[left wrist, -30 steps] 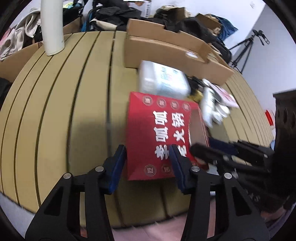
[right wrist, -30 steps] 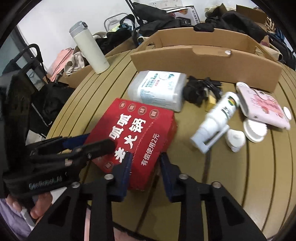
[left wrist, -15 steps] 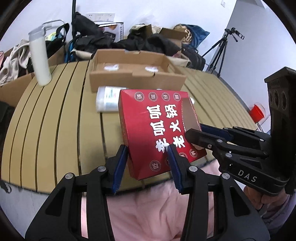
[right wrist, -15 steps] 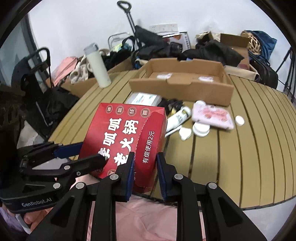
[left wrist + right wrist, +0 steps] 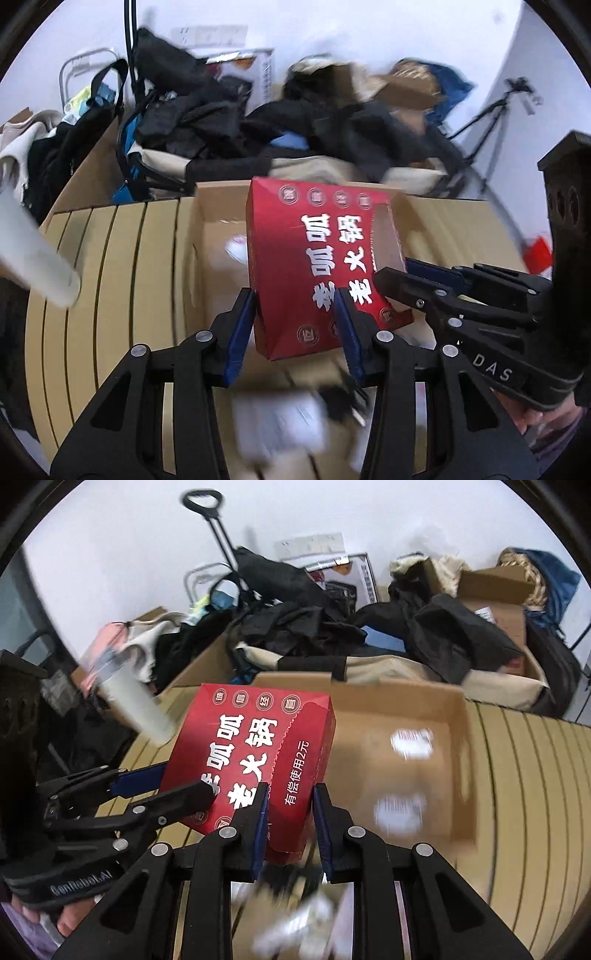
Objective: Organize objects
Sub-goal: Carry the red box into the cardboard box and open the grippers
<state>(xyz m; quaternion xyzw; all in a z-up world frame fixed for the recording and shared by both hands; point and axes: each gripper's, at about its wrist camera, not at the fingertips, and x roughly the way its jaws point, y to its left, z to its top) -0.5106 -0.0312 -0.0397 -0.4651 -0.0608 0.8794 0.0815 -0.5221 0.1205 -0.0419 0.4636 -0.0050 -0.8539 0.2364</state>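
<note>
Slatted wooden table [image 5: 110, 266] below, and the red carton [image 5: 314, 266] hangs over the open cardboard box [image 5: 454, 738]; left gripper [image 5: 295, 325] and right gripper [image 5: 288, 823] both pinch its near corners, sharing the wide load for the drop

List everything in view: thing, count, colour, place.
red box: 1, red with white lettering, held up over the near edge of the carton
cardboard carton: 1, brown, open, on the table, white labels inside
slatted table: 1, tan
bottle: 1, white, left on the table, blurred
bags and clothes: a pile, mostly black, behind the table
tripod: 1, black, far right
items below the claws: blurred, white and black, cannot tell
left claw: black with blue pads, shut on the red box
right claw: same, shut on the red box's corner
</note>
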